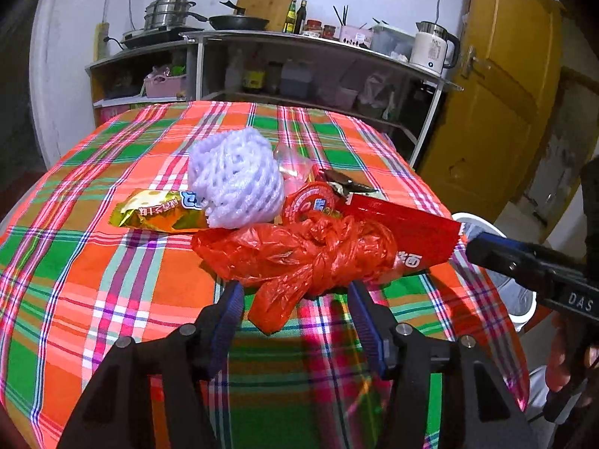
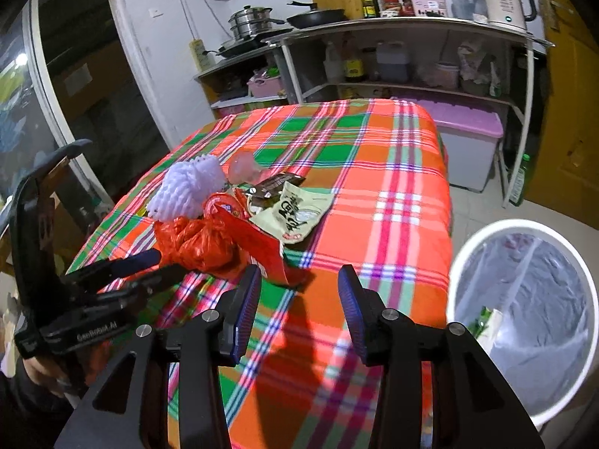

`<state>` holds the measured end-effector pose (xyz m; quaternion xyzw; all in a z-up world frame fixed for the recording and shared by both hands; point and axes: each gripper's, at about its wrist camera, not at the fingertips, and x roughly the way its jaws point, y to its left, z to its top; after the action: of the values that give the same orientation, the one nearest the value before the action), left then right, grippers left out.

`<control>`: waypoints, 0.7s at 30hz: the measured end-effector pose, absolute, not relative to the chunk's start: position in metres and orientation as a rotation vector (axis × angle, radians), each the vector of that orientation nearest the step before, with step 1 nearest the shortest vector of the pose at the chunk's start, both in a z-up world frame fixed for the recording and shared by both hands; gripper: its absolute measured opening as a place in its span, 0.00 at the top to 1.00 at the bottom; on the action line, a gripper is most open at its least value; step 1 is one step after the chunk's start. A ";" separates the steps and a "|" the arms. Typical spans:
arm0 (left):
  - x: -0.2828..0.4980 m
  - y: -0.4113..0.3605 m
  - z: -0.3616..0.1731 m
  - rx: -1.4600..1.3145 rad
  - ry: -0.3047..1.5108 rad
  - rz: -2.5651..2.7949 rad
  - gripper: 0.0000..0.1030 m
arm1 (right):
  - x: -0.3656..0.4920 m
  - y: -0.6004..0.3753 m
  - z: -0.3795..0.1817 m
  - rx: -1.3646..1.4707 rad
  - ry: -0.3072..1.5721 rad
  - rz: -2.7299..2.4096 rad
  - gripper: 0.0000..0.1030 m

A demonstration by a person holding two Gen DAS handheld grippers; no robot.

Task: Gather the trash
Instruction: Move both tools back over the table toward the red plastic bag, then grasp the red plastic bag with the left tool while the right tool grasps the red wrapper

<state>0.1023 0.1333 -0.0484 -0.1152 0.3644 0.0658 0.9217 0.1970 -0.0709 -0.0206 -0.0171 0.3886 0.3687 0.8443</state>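
Observation:
A pile of trash lies on the plaid tablecloth point(image 1: 112, 262). A knotted red plastic bag point(image 1: 299, 254) sits nearest, its tail between the open fingers of my left gripper point(image 1: 295, 292). Behind it are a white foam fruit net point(image 1: 236, 179), a yellow snack wrapper point(image 1: 157, 211), a red noodle packet point(image 1: 404, 232) and a red round lid point(image 1: 310, 205). In the right wrist view my right gripper point(image 2: 299, 280) is open and empty over the cloth, right of the red bag point(image 2: 198, 243), near the red packet point(image 2: 265, 250) and a pale green wrapper point(image 2: 299, 213).
A white bin with a clear liner point(image 2: 524, 299) stands on the floor to the right of the table, with some trash inside. A kitchen shelf point(image 1: 318, 41) with pots, bottles and a kettle point(image 1: 430, 48) stands behind the table. A yellow door point(image 1: 505, 93) is at the right.

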 end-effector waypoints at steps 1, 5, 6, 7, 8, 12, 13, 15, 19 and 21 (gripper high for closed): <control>0.104 0.134 -0.050 -0.240 0.753 0.135 0.50 | 0.200 -0.067 -0.022 -0.041 0.825 0.783 0.57; 0.109 0.138 -0.055 -0.262 0.777 0.134 0.63 | 0.205 -0.057 -0.026 -0.051 0.839 0.799 0.57; 0.109 0.138 -0.056 -0.257 0.781 0.135 0.64 | 0.205 -0.056 -0.027 -0.051 0.840 0.809 0.57; 0.110 0.136 -0.056 -0.252 0.784 0.135 0.65 | 0.205 -0.054 -0.027 -0.051 0.841 0.821 0.57; 0.110 0.134 -0.057 -0.245 0.786 0.133 0.71 | 0.204 -0.052 -0.027 -0.053 0.840 0.837 0.58; 0.110 0.132 -0.059 -0.245 0.791 0.126 0.84 | 0.197 -0.048 -0.027 -0.074 0.828 0.853 0.93; 0.109 0.131 -0.059 -0.247 0.790 0.122 0.85 | 0.197 -0.048 -0.027 -0.073 0.829 0.855 0.93; 0.107 0.130 -0.059 -0.252 0.787 0.117 0.86 | 0.194 -0.050 -0.026 -0.069 0.826 0.857 0.96; 0.100 0.124 -0.055 -0.250 0.776 0.105 0.88 | 0.186 -0.061 -0.019 -0.048 0.807 0.853 0.98; 0.096 0.121 -0.051 -0.247 0.767 0.095 0.88 | 0.182 -0.065 -0.015 -0.046 0.797 0.850 0.99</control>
<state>0.0959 0.1209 -0.0509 -0.1200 0.3728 0.0462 0.9189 0.1818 -0.0647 -0.0150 -0.0219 0.3763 0.4015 0.8347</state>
